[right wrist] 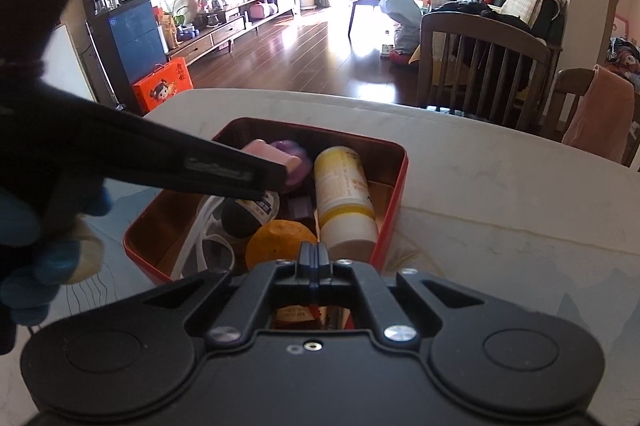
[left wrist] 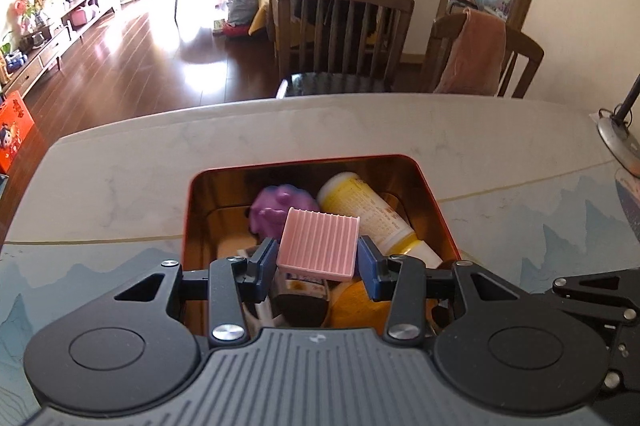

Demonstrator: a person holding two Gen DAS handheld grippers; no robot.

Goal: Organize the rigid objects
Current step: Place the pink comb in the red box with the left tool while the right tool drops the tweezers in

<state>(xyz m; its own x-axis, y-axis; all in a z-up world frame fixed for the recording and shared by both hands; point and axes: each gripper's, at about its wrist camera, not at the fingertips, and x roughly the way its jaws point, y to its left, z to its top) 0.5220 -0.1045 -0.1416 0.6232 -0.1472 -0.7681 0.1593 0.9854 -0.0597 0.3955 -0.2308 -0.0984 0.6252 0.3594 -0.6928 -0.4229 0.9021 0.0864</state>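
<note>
Holding the ribbed pink plastic block (left wrist: 318, 245) in our left gripper (left wrist: 318, 260) above the red tin box (left wrist: 434, 201), at twelve o'clock from the orange (right wrist: 280, 244), we judged it might tip out onto the clutter; our right gripper (right wrist: 319, 256) was closed, empty.

The right gripper (right wrist: 319, 256), jaws pressed together, hangs by the red tin (right wrist: 394, 201) on the worktop (right wrist: 500, 209). At ten o'clock, the left gripper (right wrist: 280, 167) holds a pink ribbed block (right wrist: 266, 149).

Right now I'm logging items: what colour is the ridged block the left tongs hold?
Pink ridged block, clearest in left wrist view.
</note>
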